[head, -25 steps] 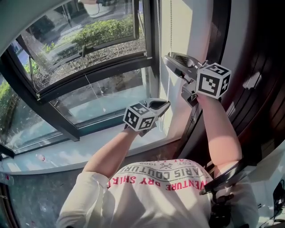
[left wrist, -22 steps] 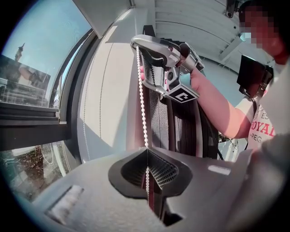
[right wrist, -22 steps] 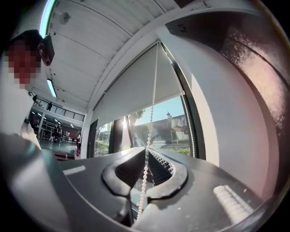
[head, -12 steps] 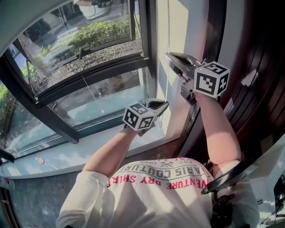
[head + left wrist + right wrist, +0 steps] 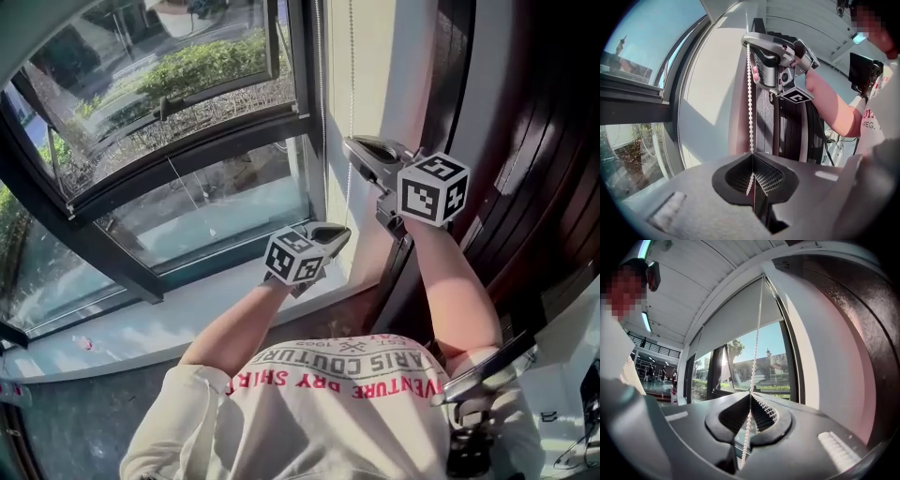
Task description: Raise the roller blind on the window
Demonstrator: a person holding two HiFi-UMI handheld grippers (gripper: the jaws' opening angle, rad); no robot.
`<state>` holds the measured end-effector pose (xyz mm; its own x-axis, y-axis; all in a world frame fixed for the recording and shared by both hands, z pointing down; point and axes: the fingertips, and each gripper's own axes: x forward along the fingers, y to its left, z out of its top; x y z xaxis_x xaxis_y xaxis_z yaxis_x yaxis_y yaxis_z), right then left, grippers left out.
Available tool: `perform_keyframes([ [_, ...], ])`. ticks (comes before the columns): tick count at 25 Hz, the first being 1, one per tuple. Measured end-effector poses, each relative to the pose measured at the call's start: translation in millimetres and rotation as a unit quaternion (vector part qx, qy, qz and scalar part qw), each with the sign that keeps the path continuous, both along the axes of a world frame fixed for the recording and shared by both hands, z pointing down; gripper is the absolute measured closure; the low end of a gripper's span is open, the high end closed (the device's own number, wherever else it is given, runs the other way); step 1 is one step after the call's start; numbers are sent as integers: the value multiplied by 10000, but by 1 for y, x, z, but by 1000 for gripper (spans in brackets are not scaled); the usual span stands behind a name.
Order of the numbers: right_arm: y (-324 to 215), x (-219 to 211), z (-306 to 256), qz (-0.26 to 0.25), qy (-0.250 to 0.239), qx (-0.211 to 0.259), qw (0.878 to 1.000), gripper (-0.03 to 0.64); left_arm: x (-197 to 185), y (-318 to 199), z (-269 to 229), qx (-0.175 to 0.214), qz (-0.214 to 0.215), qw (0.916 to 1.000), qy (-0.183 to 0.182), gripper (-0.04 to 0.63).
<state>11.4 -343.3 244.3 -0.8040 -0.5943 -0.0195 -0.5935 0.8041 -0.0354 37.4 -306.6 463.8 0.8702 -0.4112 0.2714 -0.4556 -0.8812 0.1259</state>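
Observation:
A white bead chain (image 5: 351, 75) hangs down the pale wall strip beside the window. My right gripper (image 5: 352, 142) is the upper one and is shut on the chain (image 5: 756, 333), which runs down through its jaws (image 5: 751, 393). Lower down, my left gripper (image 5: 339, 231) is shut on the same chain (image 5: 750, 103), which enters between its jaws (image 5: 752, 157). The left gripper view shows the right gripper (image 5: 749, 41) above it on the chain. The white roller blind (image 5: 736, 319) covers the upper part of the window.
The dark window frame (image 5: 314, 103) stands just left of the chain, with a pale sill (image 5: 141, 323) below it. Dark wood panelling (image 5: 525, 187) fills the right side. The person's forearms and white shirt (image 5: 347, 394) take up the bottom of the head view.
The right gripper's jaws have gone from open to shut on the bead chain. Both grippers sit slightly lower in the head view than a second ago.

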Motion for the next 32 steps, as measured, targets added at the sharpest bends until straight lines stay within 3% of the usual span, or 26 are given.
perform_keyframes([
  [9, 8, 1, 57, 117, 127, -268, 9995, 604, -2, 14, 55, -235, 2, 9995, -194, 589],
  [19, 19, -1, 74, 219, 378, -244, 9987, 604, -5, 24, 71, -283, 22, 9990, -355, 589],
  [27, 20, -6, 121, 130, 603, -642, 9960, 604, -8, 31, 115, -712, -42, 9960, -544, 588],
  [32, 16, -6, 139, 78, 725, -668, 9951, 604, -6, 33, 132, -946, 131, 9944, -455, 585],
])
